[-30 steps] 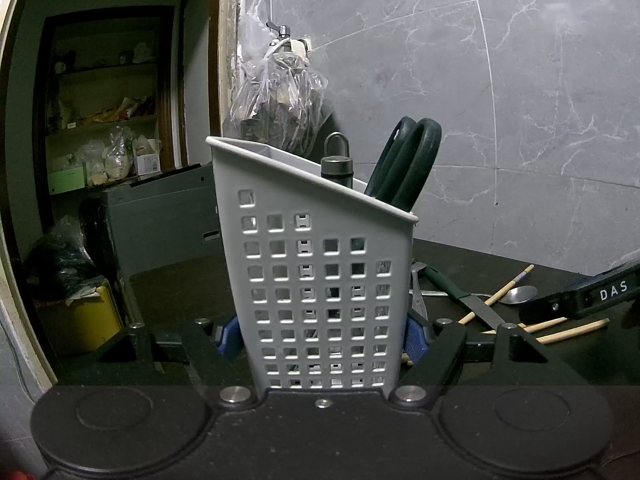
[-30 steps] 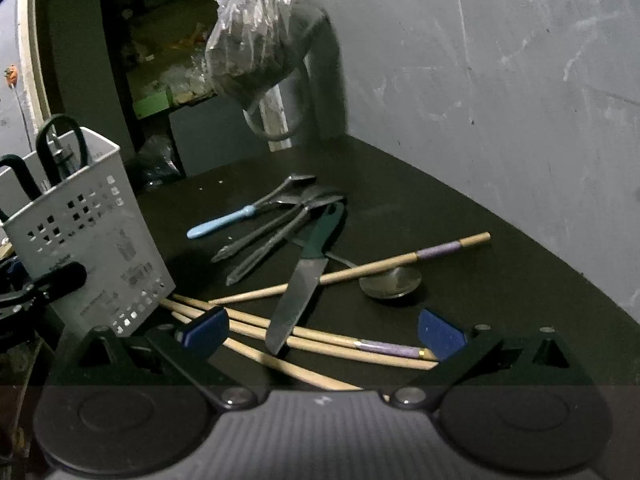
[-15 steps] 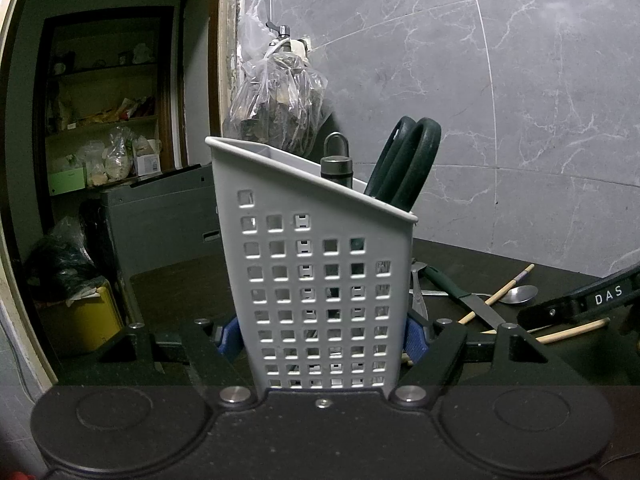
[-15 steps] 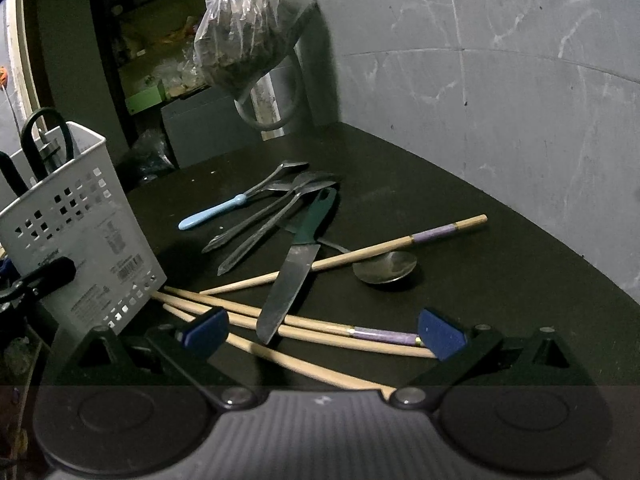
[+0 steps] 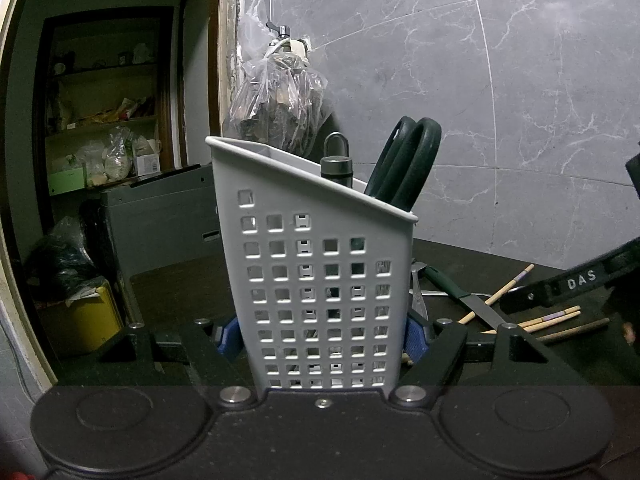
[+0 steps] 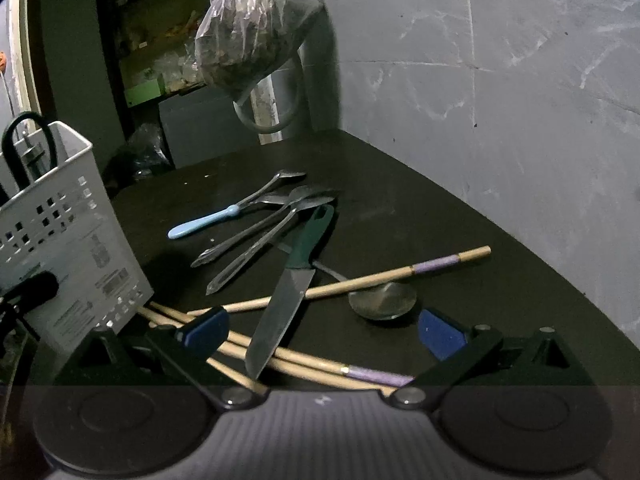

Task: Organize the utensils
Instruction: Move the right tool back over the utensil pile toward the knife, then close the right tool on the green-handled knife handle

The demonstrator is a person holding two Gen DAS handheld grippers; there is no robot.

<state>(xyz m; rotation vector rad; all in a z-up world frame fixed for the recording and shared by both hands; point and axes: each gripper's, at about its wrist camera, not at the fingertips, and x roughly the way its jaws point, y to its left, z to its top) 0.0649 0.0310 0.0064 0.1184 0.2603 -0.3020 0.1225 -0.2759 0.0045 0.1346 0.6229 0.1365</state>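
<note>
A: How far along is it?

B: Barely begun. The left gripper [image 5: 322,330] is clamped on the base of the white caddy [image 5: 316,280], which holds scissors [image 5: 404,164] and one dark-capped tool.

A: And what's left?

B: On the black counter [image 6: 400,200]: a knife [image 6: 288,292] at the pile's centre, chopsticks [image 6: 344,284] from five to nine o'clock, a ladle [image 6: 382,300], and spoons [image 6: 280,204] at twelve, I think; it's dim. The right gripper [image 6: 322,330] hangs wide and empty over them.
</note>
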